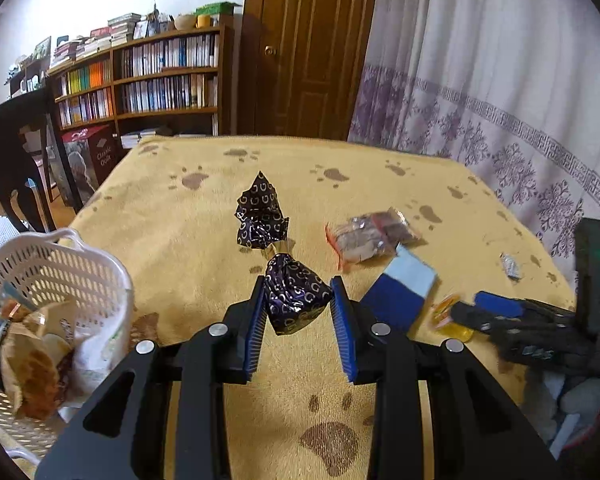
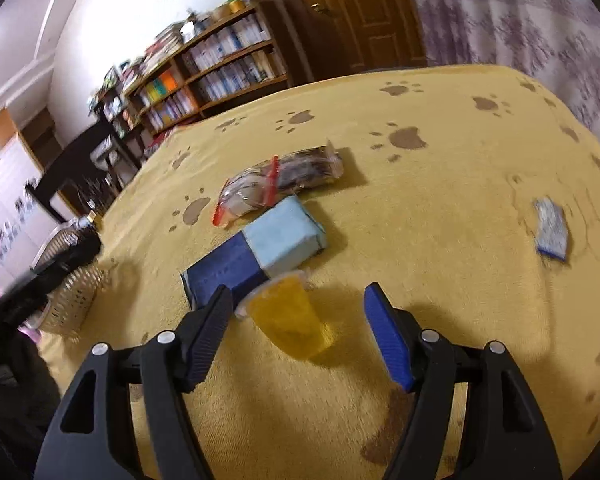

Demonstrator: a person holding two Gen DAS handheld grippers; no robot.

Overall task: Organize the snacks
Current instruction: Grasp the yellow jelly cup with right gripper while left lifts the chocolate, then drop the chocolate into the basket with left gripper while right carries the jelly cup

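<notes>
- The left gripper (image 1: 298, 304) is closed on a dark wrapped candy (image 1: 296, 298), held just above the yellow cloth (image 1: 204, 240).
- A white basket (image 1: 60, 276) with snacks inside stands near left.
- The right gripper (image 2: 300, 320) is wide open around a yellow jelly cup (image 2: 288, 320) lying on its side; contact seems absent, though blur hides it.
- A blue box (image 2: 260, 252) touches the cup's far side, with a clear bag (image 2: 276, 180) beyond.

A yellow fleece cloth (image 2: 440, 240) with brown paw prints covers the desk. The foil-wrapped candy (image 1: 296, 300) is dark purple with silver ring marks. The flat box (image 2: 256, 252) is half navy, half pale blue; the jelly cup (image 2: 288, 316) is translucent yellow; the perforated plastic basket (image 1: 60, 272) is white.
</notes>
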